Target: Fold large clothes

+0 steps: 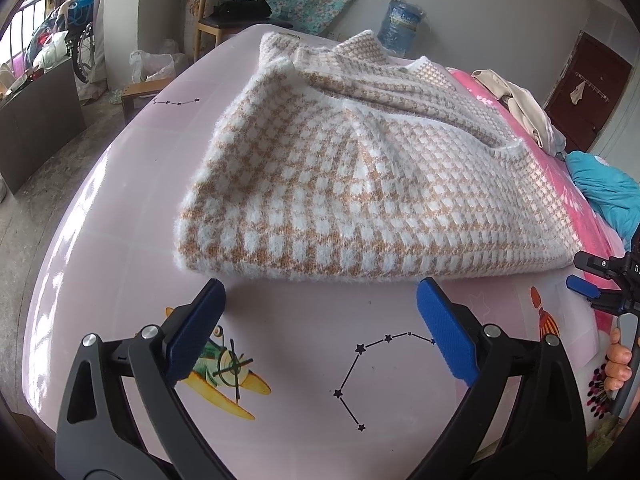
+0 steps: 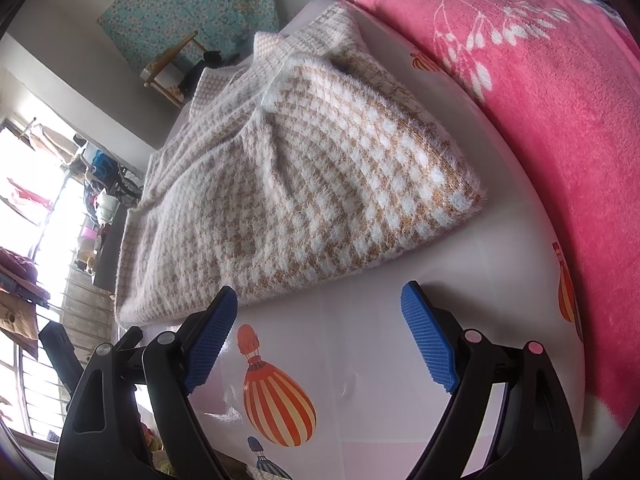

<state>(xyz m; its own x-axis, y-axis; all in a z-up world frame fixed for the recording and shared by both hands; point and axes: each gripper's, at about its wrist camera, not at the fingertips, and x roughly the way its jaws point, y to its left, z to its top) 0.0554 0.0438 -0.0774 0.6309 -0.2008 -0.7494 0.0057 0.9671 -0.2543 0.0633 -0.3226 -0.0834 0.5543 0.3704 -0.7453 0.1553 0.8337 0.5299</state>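
Home bedroom, lived-in. Bed w/ pale pink sheet [image 1: 120, 208] printed w/ cartoon planes, star patterns & hot-air balloons; pink fleece blanket [image 2: 552, 128] w/ white leaf print beside it. Wooden chair [image 1: 224, 12] by the wall w/ dark clothes on the seat. Floral teal cloth [image 2: 192, 12] hung on the wall. Big water-cooler bottle [image 1: 400, 26] on the floor, dark wooden door [image 1: 588, 88] w/ hooks. Barred window [image 2: 48, 216] w/ laundry hanging outside, bags & clutter near it.

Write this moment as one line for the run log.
garment: checked sweater folded on bed | left gripper: open, empty, before near edge | right gripper: open, empty, before near edge
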